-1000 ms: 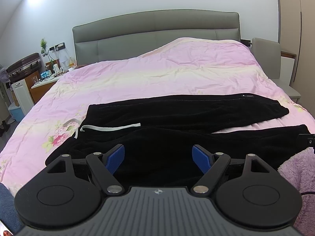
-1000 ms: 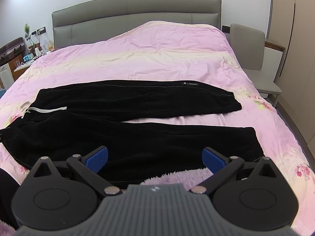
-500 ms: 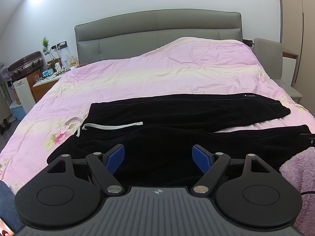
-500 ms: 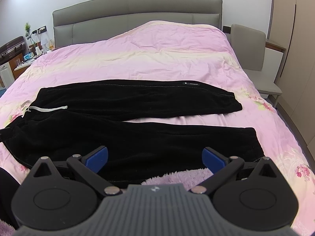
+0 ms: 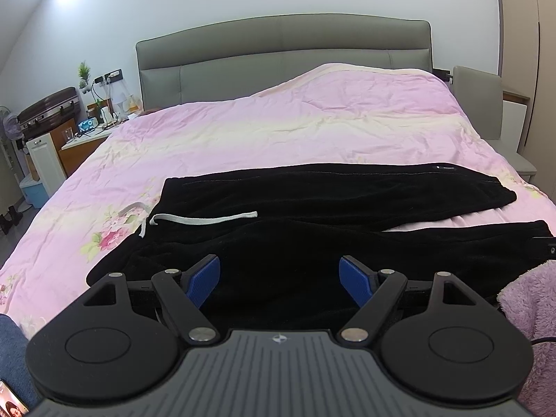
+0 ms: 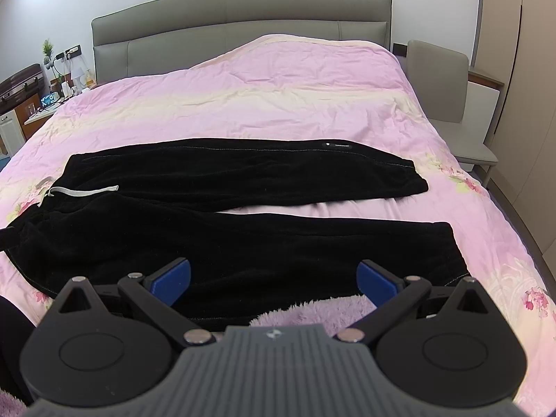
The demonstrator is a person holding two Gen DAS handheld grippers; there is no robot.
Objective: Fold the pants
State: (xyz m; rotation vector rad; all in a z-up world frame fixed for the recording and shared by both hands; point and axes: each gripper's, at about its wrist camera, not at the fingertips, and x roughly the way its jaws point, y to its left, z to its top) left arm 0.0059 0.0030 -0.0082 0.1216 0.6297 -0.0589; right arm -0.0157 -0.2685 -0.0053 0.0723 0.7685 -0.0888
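Observation:
Black pants [image 5: 312, 215] lie spread flat on the pink bedspread [image 5: 312, 128], waist at the left with a white drawstring [image 5: 205, 218], both legs running right. They also show in the right wrist view [image 6: 243, 208], with the drawstring [image 6: 83, 191] at the left. My left gripper [image 5: 279, 279] is open and empty, hovering over the near leg by the waist. My right gripper [image 6: 274, 278] is open and empty above the near leg's front edge, closer to the cuff [image 6: 448, 246].
A fluffy lilac sleeve [image 6: 312, 309] sits under the right gripper and at the right edge of the left wrist view [image 5: 528, 305]. A grey headboard [image 5: 285, 48] is at the back. A nightstand with clutter [image 5: 87, 132] stands left, a grey chair [image 6: 448, 90] right.
Both views have shifted very slightly; the pants lie as before and both grippers stay open.

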